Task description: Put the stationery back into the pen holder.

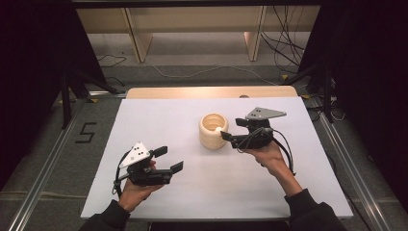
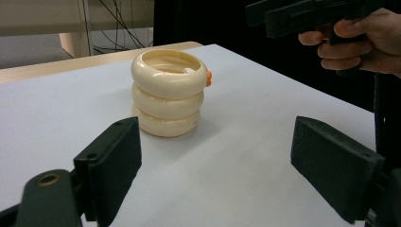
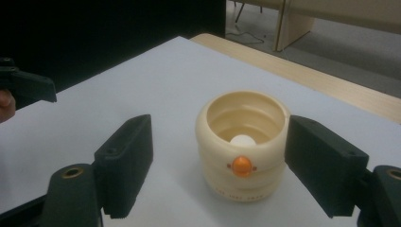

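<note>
- High view: the white table (image 1: 159, 115) carried a cream ribbed cup (image 1: 213, 130) near its middle, just left of the right tool (image 1: 230, 131).
- Right tool's jaws stood wide with nothing held; they should straddle the cup squarely before closing.
- Left tool (image 1: 169, 159) rested wide and empty, well apart.
- A white ball (image 3: 243, 140) lay inside the cup, partly hidden by the rim.
- The purpose of the orange button (image 3: 242, 165) was unclear.

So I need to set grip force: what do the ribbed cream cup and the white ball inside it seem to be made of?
The cream cup looks like moulded plastic or soft silicone: smooth, faintly glossy rings with no visible seams, and an orange button on its side. The white ball looks smooth and matte, perhaps light plastic; too little of it shows to be sure.
</note>
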